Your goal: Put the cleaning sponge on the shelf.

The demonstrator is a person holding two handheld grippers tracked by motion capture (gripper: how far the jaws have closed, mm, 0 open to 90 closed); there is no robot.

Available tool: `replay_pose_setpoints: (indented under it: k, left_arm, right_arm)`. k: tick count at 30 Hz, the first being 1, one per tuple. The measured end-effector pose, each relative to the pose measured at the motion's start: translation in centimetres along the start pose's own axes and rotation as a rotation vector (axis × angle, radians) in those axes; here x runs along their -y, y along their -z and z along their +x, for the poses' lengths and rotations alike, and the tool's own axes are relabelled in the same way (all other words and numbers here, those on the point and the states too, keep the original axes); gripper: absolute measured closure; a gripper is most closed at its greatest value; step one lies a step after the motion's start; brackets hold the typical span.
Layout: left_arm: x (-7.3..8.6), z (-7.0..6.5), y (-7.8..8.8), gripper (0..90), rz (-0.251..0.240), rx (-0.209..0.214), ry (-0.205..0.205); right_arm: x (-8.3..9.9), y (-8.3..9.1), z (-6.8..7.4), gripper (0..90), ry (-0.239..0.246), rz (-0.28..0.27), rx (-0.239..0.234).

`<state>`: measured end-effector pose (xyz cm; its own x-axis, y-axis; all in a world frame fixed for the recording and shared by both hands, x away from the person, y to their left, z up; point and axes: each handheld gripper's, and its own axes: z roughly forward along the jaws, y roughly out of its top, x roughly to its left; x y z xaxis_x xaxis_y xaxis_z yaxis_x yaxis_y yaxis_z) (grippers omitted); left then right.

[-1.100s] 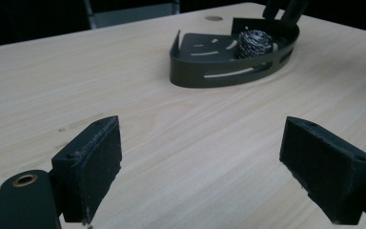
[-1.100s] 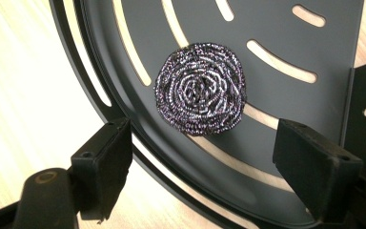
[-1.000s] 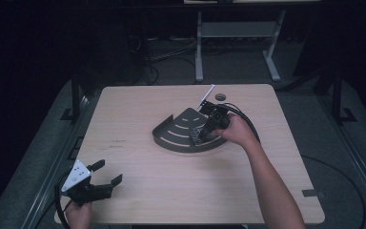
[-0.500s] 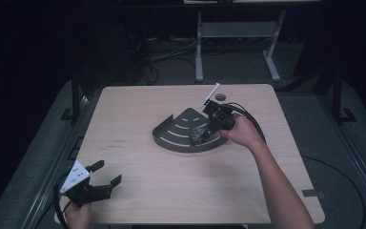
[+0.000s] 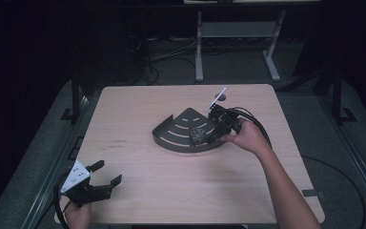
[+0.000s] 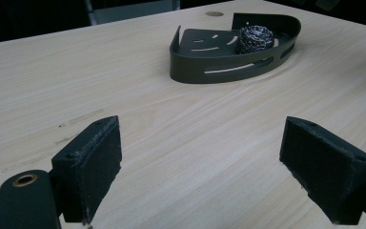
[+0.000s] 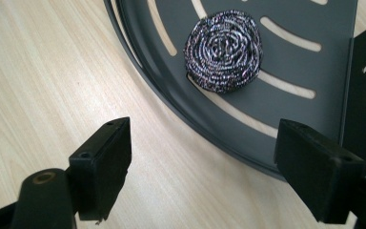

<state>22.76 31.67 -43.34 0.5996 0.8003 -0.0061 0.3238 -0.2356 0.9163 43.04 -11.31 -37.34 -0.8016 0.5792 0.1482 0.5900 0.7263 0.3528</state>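
High view: my right tool [image 5: 213, 130] at the tray [image 5: 181, 125] rim, 3 o'clock side, jaws apart w/ nothing between, just been opening. Scourer [image 5: 198, 135] sits inside the tray near that edge. My left tool [image 5: 106, 174] at 7 o'clock of the surface [image 5: 133, 105], jaws apart, well away from the tray.

Left tool view: pads wide, bare surface between; tray [image 6: 219, 71] w/ scourer [image 6: 255, 38] at 1 o'clock, far off.

Right tool view: pads apart over the tray [image 7: 314, 71] rim; scourer [image 7: 224, 50] at 12 o'clock on the slotted floor, not touched.
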Motion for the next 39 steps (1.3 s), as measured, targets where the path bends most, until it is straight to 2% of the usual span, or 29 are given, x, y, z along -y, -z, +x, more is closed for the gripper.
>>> replay_pose_setpoints:
  k: [16, 32, 34, 39]
  left_arm:
    - [0.0, -0.1, 0.0, 13.5, 0.004, -0.001, -0.004]
    - [0.0, -0.1, 0.0, 13.5, 0.005, -0.003, -0.005]
    - [0.0, -0.1, 0.0, 13.5, 0.003, -0.004, -0.003]
    - [0.0, -0.1, 0.0, 13.5, 0.005, -0.006, -0.009]
  right_arm:
    - [2.4, 0.1, 0.5, 19.6, 0.007, -0.009, -0.01]
    - [5.0, -0.8, 0.8, 19.6, 0.005, -0.011, -0.021]
    - [5.3, -1.0, 0.9, 19.3, 0.008, 0.001, -0.019]
    - [5.9, -1.1, 1.1, 19.2, 0.005, -0.017, -0.023]
